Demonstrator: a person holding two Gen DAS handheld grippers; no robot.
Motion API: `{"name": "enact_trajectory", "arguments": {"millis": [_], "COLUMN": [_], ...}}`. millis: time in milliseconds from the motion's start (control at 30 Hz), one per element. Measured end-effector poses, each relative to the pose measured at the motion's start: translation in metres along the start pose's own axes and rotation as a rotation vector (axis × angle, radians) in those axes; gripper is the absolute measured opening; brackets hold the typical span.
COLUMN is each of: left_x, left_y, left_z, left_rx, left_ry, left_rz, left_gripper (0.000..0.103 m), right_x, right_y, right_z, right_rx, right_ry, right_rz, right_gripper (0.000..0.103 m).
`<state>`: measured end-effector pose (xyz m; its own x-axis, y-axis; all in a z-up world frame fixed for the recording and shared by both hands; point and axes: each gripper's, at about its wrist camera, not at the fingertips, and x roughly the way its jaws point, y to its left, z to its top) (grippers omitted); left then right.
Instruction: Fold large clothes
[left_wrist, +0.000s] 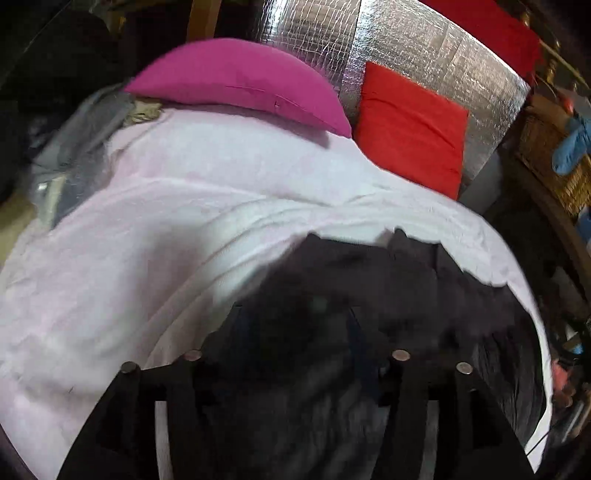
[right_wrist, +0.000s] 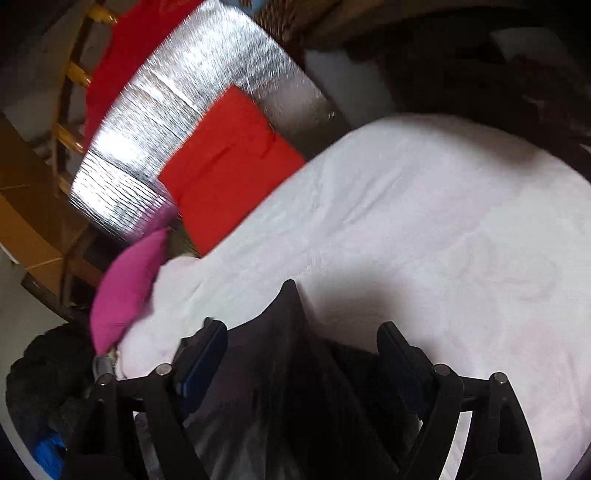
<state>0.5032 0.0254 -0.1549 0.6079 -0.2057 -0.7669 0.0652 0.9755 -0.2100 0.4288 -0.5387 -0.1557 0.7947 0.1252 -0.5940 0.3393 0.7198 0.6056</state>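
- Two grippers: we see the right gripper (right_wrist: 295, 354) with jaws spread wide, a peak of the dark garment (right_wrist: 291, 332) rising between its fingers, touching neither.
- We cannot tell the left gripper (left_wrist: 295, 332) state; dark cloth hides its fingertips.
- Garment lies on the pale pink blanket (left_wrist: 110, 258).
- Beyond: magenta pillow (left_wrist: 236, 81), red cushion (left_wrist: 410, 129), silver foil panel (left_wrist: 424, 48).

Both cameras ride just behind their tool's fingers, angled down and close over a bed's pale pink cover (left_wrist: 147, 229). The left wrist view faces the headboard end; the right wrist view is rolled sideways. Both share the magenta pillow (left_wrist: 240, 81), red cushion (right_wrist: 229, 162), silver foil panel (right_wrist: 192, 88) and dark garment (right_wrist: 291, 350).
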Motion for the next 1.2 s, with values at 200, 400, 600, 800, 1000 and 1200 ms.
{"name": "enact_trajectory", "arguments": {"millis": [200, 400, 600, 800, 1000, 1200], "left_x": [-0.043, -0.047, -0.016, -0.016, 0.002, -0.023], "left_y": [-0.004, 0.031, 0.059, 0.050, 0.039, 0.038], "left_z": [-0.057, -0.078, -0.080, -0.078, -0.084, -0.089], "left_rx": [-0.064, -0.149, -0.243, -0.211, -0.157, -0.180], "left_ry": [-0.016, -0.006, 0.087, 0.061, 0.110, 0.102], "left_rz": [0.025, 0.114, 0.050, 0.041, 0.115, 0.145], "left_gripper": [0.062, 0.067, 0.061, 0.022, 0.025, 0.048], "right_x": [-0.049, -0.072, -0.035, -0.041, -0.035, -0.063], "right_y": [-0.003, -0.024, -0.018, 0.005, -0.019, -0.034], "right_z": [-0.043, -0.082, -0.092, -0.097, -0.099, -0.095], "right_rx": [-0.054, -0.025, -0.110, -0.213, -0.155, -0.002], "right_ry": [0.036, 0.021, 0.082, 0.037, 0.078, 0.058], "right_rz": [-0.064, -0.099, -0.191, -0.240, -0.255, -0.147], "right_gripper": [0.086, 0.085, 0.073, 0.028, 0.027, 0.041]}}
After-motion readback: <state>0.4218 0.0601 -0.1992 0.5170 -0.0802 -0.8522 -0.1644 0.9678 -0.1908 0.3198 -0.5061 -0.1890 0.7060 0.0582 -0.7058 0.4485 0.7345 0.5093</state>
